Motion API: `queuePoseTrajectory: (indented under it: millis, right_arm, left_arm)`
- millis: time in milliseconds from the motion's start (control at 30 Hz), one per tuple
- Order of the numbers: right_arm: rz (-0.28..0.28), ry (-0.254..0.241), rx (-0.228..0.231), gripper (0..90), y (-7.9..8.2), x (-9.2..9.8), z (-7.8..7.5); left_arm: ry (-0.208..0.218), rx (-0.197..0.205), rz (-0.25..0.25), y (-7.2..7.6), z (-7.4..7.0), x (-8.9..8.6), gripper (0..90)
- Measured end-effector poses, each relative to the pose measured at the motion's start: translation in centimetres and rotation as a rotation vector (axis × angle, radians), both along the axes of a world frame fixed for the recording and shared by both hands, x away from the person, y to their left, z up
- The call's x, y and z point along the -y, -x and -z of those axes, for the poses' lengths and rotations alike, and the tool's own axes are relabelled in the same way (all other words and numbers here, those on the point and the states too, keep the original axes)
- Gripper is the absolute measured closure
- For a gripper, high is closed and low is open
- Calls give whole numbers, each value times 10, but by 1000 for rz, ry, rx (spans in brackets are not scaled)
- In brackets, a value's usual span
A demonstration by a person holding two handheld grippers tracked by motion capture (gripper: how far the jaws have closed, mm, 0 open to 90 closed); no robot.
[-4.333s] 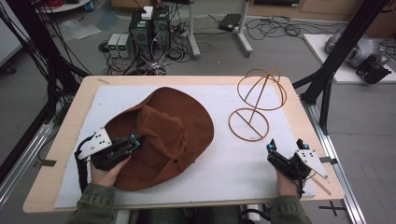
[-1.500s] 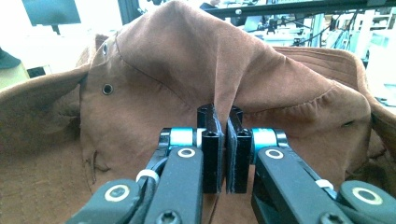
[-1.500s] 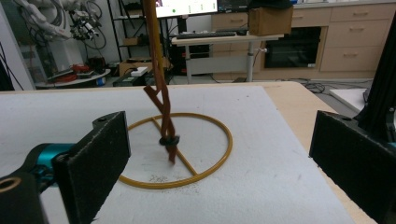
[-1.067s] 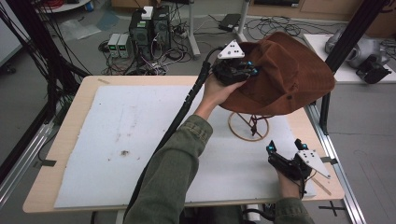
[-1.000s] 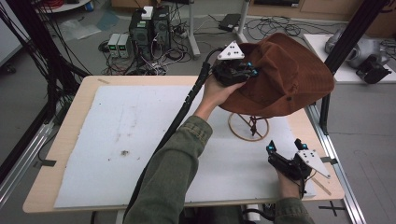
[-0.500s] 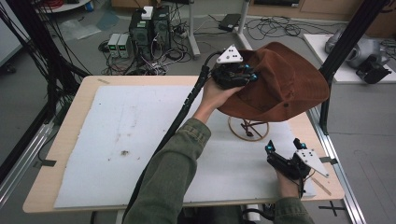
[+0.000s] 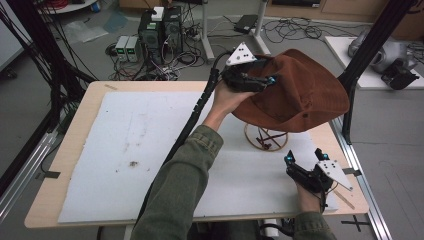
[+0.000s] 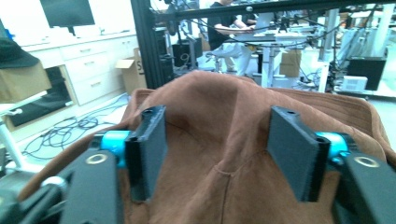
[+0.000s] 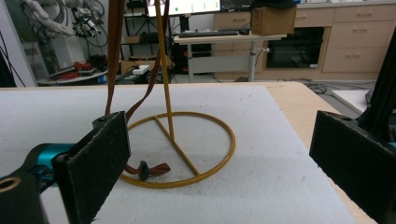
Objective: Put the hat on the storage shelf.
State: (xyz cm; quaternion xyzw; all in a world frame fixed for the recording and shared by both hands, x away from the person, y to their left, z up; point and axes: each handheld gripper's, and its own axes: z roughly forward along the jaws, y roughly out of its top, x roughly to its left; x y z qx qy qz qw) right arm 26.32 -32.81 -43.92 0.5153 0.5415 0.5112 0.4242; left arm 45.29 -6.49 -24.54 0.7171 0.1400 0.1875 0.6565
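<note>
White mat (image 7: 125, 150), brown hat (image 7: 300, 95), no legible writing.

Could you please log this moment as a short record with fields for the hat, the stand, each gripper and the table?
hat: brown hat, lifted above the stand
stand: gold wire stand, upright on the white mat; hat's strap hangs onto its base ring
left gripper: raised, at the hat's brim; grip unclear
right gripper: open, low near the table's front right
table: wooden table

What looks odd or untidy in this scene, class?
The brown hat sits tilted above the wire stand, not level. Its chin strap trails down onto the stand's base ring. Dark specks dirty the white mat on the left.
</note>
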Motion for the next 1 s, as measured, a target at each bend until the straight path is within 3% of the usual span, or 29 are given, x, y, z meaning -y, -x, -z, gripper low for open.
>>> queuePoseTrajectory:
  millis: [267, 533, 800, 900, 1000]
  right_arm:
    - [2, -7, 9, 43, 0, 0, 0]
    - [3, -2, 3, 43, 1, -2, -1]
    - [22, -13, 3, 43, 4, 1, -1]
    - [32, -18, -1, 43, 6, 1, -1]
    - [39, -25, 2, 43, 9, 1, -2]
  left_arm:
    - [2, 15, -62, 11, -9, -28, 282]
    - [3, 42, -200, 40, -9, -94, 231]
    - [53, 70, -437, 86, 20, -193, 221]
    - [81, 52, -560, 108, 42, -230, 221]
    - [82, 55, -690, 128, 63, -257, 220]
